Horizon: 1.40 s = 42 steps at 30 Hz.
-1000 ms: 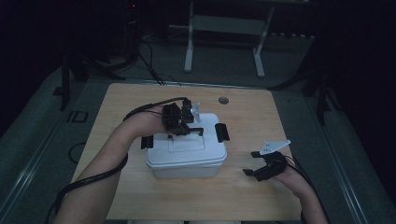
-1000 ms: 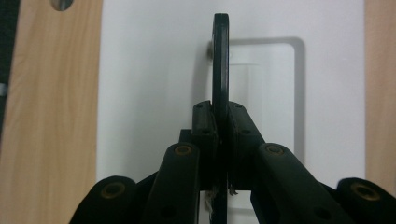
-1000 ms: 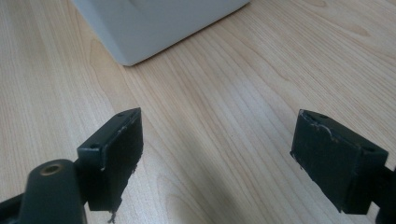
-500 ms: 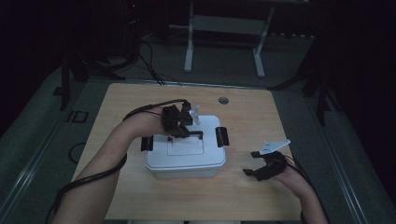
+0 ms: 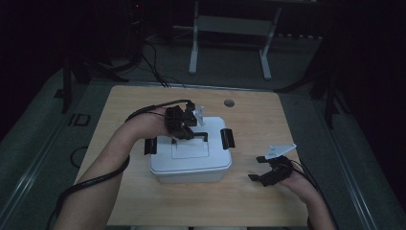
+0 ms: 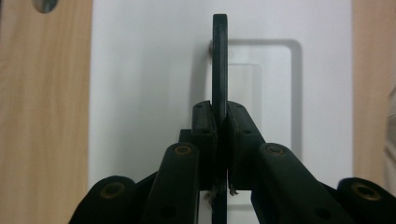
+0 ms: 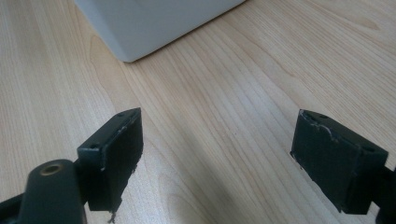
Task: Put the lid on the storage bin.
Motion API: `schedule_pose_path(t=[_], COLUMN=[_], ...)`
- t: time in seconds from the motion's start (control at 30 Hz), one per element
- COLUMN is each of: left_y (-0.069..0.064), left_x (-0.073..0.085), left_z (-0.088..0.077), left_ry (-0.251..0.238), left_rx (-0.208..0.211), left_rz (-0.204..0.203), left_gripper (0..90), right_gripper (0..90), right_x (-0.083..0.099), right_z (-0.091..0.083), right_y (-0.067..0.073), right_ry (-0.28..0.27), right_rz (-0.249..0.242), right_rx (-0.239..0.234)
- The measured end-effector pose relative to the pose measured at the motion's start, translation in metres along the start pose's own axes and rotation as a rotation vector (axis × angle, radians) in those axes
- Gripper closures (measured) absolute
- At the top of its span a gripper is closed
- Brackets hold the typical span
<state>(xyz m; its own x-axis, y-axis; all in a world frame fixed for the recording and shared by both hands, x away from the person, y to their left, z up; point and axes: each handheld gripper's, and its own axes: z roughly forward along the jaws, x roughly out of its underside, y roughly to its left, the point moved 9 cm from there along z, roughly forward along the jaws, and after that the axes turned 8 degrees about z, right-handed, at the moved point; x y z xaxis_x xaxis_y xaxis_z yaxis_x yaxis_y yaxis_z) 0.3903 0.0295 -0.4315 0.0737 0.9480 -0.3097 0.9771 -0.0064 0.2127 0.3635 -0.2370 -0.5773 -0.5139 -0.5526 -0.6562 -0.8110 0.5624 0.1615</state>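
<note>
A white plastic box with a flat lid stands in the middle of the wooden table. Its black lid handle is raised on edge. My left gripper hangs over the lid and is shut on that handle, pads pressed on both sides; the grip is seen from above at the left gripper. My right gripper rests low on the table to the right of the box, jaws wide apart with nothing between them. The right gripper looks toward a corner of the box.
Black latches sit on the box's left side and right side. A round hole lies in the tabletop near its far edge. Beyond the table stands a metal frame on the dark floor, with cables.
</note>
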Motion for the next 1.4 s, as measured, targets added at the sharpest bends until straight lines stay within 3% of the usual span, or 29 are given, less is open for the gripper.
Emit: schedule_pose_path(t=[0.43,0.83,0.93,1.17,1.2,1.4], left_y=[0.011,0.005,0.004,0.009,0.009,0.011], left_x=[0.004,0.000,0.000,0.003,0.004,0.005], left_z=[0.007,0.004,0.004,0.010,0.012,0.014], left_ry=[0.010,0.014,0.015,0.011,-0.007,-0.017], left_rx=[-0.044,-0.012,-0.024,-0.041,-0.026,-0.038], left_rz=[0.007,0.024,0.043,0.037,0.017,0.000], left_gripper=[80.5,82.4,82.9,81.6,81.6,80.7], right_gripper=[16.4,16.4,16.4,16.4,16.4,16.4], right_x=[0.000,0.001,0.001,0.001,0.001,0.001], right_z=[0.002,0.003,0.003,0.004,0.004,0.003], right_y=[0.001,0.001,0.001,0.002,0.002,0.001], right_ry=[-0.001,0.000,-0.001,0.001,0.000,-0.001], right_rz=[0.003,0.006,0.006,0.008,0.007,0.008], right_rx=[-0.005,-0.008,-0.008,-0.009,-0.009,-0.008])
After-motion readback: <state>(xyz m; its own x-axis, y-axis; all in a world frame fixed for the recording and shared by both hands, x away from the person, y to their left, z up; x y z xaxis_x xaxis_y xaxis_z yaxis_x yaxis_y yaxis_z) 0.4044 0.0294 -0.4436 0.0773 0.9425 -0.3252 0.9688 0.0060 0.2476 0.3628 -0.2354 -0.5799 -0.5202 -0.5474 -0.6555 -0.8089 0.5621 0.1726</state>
